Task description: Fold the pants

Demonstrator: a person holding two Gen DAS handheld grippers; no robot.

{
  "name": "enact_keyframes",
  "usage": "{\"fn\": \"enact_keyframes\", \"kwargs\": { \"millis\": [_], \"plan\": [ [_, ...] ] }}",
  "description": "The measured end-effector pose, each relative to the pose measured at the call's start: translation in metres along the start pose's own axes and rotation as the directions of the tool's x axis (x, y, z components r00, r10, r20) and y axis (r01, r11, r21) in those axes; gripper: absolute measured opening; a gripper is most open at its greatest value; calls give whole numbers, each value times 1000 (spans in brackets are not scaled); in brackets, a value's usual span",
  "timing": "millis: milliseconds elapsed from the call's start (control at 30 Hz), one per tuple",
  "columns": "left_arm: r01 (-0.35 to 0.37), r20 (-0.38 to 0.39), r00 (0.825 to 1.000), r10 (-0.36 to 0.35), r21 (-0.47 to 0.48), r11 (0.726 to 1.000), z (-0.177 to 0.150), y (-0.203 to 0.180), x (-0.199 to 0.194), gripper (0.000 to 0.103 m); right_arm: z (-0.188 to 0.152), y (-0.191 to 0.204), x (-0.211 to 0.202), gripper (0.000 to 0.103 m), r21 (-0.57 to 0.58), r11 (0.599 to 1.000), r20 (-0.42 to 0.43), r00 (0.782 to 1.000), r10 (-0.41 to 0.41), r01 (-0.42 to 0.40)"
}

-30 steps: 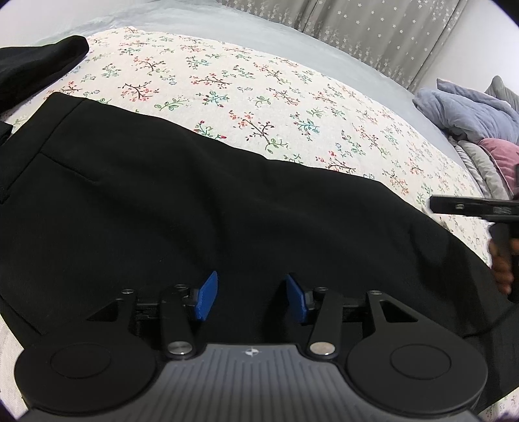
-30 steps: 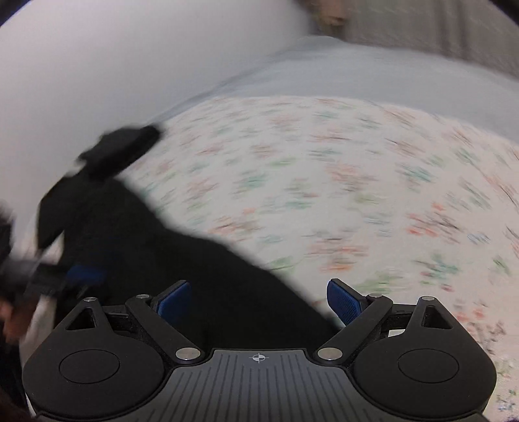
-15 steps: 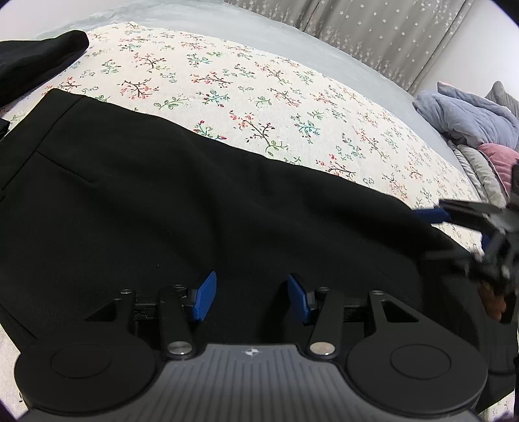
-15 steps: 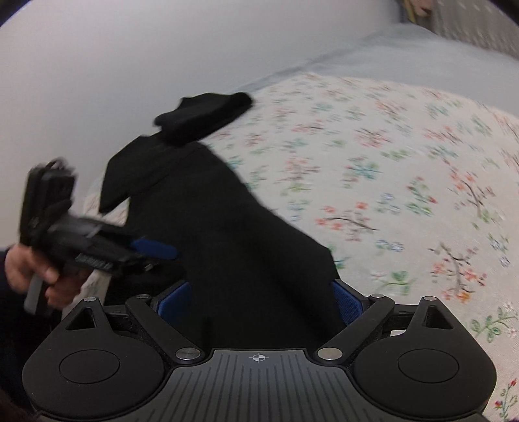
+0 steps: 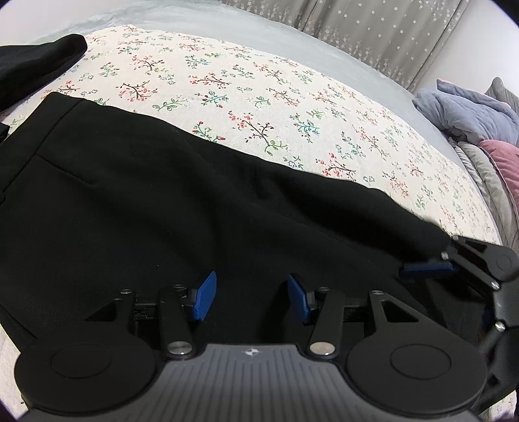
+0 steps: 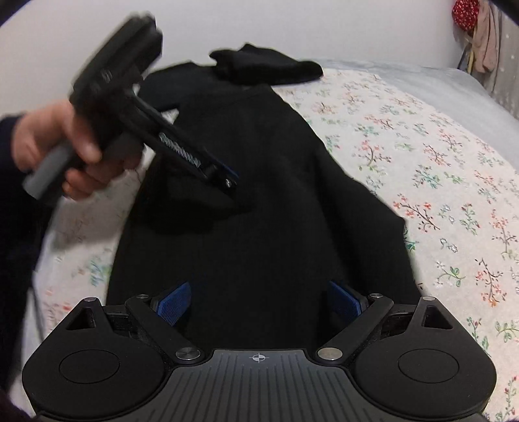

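Observation:
Black pants (image 5: 162,201) lie flat on a floral bedsheet (image 5: 259,91), waistband to the left in the left wrist view. My left gripper (image 5: 252,297) hovers over their near part with its blue pads apart and nothing pinched between them. In the right wrist view a hand (image 6: 65,139) holds that gripper tilted down over the pants (image 6: 259,194). My right gripper (image 6: 259,305) is wide open above the pants' nearer end. One of its blue pads (image 5: 426,266) shows beside the pants' right-hand edge in the left wrist view.
A second black garment (image 6: 266,68) lies folded past the waistband. A grey-blue blanket (image 5: 467,110) and a pink cushion (image 5: 499,155) sit at the bed's right side. Grey curtains (image 5: 373,32) hang behind, and a white wall (image 6: 324,26) runs along the far side.
My right gripper has swung in over the pants and rolled, so its view now runs along their length. The left gripper has stayed where it was, pads still apart.

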State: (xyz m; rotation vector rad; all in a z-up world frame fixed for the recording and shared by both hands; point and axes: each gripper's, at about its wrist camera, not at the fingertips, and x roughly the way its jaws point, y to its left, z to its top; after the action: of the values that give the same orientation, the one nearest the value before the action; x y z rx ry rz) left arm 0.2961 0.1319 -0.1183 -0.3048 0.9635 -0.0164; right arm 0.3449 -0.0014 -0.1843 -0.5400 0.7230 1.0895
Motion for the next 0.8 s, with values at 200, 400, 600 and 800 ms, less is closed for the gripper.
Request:
{"fn": "enact_keyframes", "kwargs": {
  "millis": [200,400,600,800],
  "plan": [
    [9,0,1000,-9,1,1000,0,1,0,38,-4,-81,-28,96,339,941,179,981,-75,11],
    [10,-2,1000,-10,-4,1000,1,1,0,38,-23,-173,-1,97,620,777,164,986,5,-107],
    [21,-6,1000,-21,-17,1000,2,3,0,38,2,-129,1,98,411,885,213,967,140,-219],
    [18,-6,1000,-18,-14,1000,2,3,-1,38,8,-78,-21,98,252,946,185,970,159,-203]
  ]
}}
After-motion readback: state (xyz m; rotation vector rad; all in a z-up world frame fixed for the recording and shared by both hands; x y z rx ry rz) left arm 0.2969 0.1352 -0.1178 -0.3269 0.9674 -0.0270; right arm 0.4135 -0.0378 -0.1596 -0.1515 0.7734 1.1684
